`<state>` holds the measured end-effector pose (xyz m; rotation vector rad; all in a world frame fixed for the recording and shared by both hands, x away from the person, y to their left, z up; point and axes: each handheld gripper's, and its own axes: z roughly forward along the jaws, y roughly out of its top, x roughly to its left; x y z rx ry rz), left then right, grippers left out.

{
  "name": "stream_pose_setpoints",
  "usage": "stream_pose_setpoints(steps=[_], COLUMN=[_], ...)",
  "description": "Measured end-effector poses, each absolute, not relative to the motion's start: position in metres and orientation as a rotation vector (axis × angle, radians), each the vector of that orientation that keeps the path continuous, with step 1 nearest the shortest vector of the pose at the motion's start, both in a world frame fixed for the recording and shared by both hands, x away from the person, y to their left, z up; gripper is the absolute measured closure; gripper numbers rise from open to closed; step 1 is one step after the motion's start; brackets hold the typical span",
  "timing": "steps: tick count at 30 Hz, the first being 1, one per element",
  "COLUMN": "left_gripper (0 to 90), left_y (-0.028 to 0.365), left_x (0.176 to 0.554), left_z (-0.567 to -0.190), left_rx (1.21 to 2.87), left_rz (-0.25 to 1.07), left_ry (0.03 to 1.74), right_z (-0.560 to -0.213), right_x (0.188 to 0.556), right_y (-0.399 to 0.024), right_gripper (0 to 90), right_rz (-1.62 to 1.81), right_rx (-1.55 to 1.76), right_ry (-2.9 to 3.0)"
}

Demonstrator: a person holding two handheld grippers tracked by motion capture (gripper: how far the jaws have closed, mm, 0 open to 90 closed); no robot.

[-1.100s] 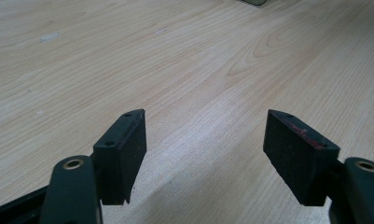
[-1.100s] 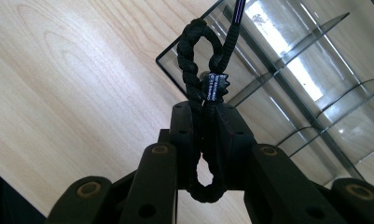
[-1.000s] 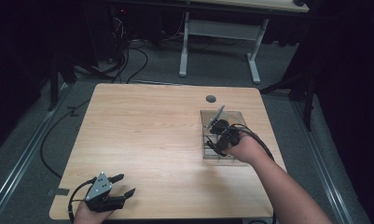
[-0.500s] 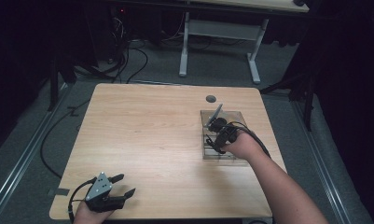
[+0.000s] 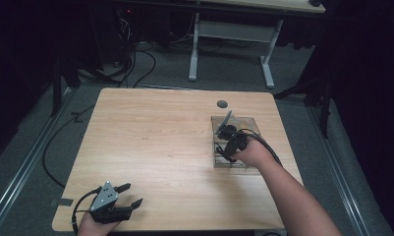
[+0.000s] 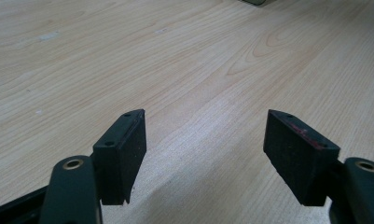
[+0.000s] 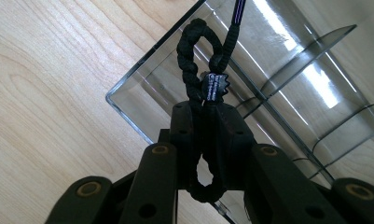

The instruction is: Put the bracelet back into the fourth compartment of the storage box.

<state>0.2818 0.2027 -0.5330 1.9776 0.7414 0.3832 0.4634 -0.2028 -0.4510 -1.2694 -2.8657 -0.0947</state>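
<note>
The right gripper (image 7: pixel 205 135) has its two black jaws pressed together on a black braided cord (image 7: pixel 190 70), which runs up the narrow slot between the pads: a small loop of it hangs out below the pads, and a larger loop stands up above them, joined there by a thin dark strap with a small printed tag (image 7: pixel 214 86). Gripper and cord hang over the near corner of a clear plastic organizer (image 7: pixel 287 60) with curved dividers; whether the cord touches its rim I cannot tell. In the high view the right gripper (image 5: pixel 227 147) sits over that organizer (image 5: pixel 248 164) on the right half of the wooden table (image 5: pixel 155 142). Well apart from it, at the near left corner, the left gripper (image 5: pixel 128 194) rests with its jaws spread wide and only bare wood between them (image 6: pixel 203 154).
</note>
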Motion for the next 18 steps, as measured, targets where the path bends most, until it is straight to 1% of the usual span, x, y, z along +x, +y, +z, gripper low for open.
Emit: stream_pose_setpoints(steps=[18], left_gripper=[30.4], left_y=[0.203], left_x=[0.282], left_z=[-0.533], left_rx=[1.977], left_rz=[0.382], left_ry=[0.741], right_z=[-0.468], right_x=[0.469], right_y=[-0.198], right_gripper=[78.4], right_rz=[-0.045], right_rx=[-1.261], right_ry=[-2.852])
